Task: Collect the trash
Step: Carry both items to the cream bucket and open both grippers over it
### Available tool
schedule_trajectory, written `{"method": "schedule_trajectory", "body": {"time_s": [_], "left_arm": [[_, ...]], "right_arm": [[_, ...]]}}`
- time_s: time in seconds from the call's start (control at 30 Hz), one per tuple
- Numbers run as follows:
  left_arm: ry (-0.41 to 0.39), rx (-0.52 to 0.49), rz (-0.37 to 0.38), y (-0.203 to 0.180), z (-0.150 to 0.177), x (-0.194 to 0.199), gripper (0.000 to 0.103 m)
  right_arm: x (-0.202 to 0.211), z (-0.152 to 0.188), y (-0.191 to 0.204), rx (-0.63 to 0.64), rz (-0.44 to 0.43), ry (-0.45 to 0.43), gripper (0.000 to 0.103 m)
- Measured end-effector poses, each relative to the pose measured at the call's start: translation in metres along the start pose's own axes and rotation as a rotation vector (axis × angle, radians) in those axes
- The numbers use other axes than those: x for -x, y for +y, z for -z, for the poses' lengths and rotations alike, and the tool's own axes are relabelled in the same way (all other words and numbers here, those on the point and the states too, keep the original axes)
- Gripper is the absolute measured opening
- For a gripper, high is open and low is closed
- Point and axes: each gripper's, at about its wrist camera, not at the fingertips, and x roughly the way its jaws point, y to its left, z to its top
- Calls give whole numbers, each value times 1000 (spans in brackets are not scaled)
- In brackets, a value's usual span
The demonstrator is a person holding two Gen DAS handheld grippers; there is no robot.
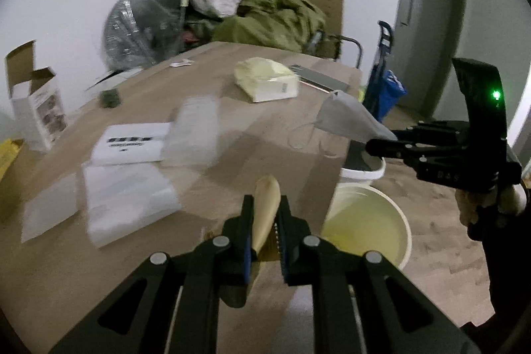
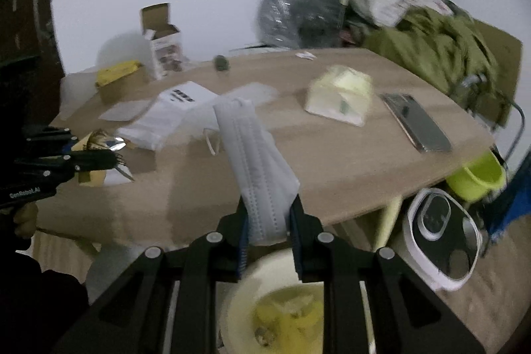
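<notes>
**Trash in both grippers beside the wooden bench**

1. Left gripper (image 1: 265, 214), own view, 6 o'clock: fingers pinching a tan, cone-shaped paper wrapper (image 1: 265, 208), held just above the near edge of the light-brown wooden bench (image 1: 232, 141).
2. Cream round plastic bin (image 1: 368, 223), 4 o'clock of the left view, on the floor just beside the bench edge. In the right view it lies under the right gripper and holds yellowish scraps.
3. Right gripper (image 2: 268, 221), own view, 6 o'clock: fingers pinching a folded grey pleated face mask (image 2: 255, 161) by its lower end, with the rest standing up over the bench edge. The left view shows the mask at 3 o'clock above a small white bucket (image 1: 363, 171).
4. White plastic sleeves (image 1: 129, 198), blurred, 9 o'clock of the left view, flat on the bench.
5. White printed leaflet with black bars (image 1: 131, 143), just behind the sleeves.
6. Cream and white crumpled paper bag (image 1: 265, 82), 12 o'clock, mid-bench.
7. Dark slab-shaped phone (image 2: 416, 121), 2 o'clock of the right view, flat near the bench's far end.
8. White floor appliance with a dark round top (image 2: 441, 247), 4 o'clock of the right view, beside the bench leg.
9. Open white cardboard box (image 1: 36, 102), 9 o'clock of the left view, upright off the bench's left side.
10. Heap of olive-green cloth (image 1: 275, 19), 12 o'clock, behind the far end of the bench.
</notes>
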Motion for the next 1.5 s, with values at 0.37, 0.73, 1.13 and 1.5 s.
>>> {"method": "schedule_trajectory", "body": {"time_s": [0.37,0.73,1.13,1.5], "left_arm": [[17,-104,117,-48,-16,-32,12],[70,-160,217,-79,-12,-63,12],[130,-207,313,-109,-20,-100,12],[173,-215,409,-130,-21,-118,36]], "right_arm": [[16,71,-50,-149,103,96,22],[4,111,-77,-245,152,176,58],[18,108,-96,-279,213,172,61],[30,110,-97,-307,265,170,61]]}}
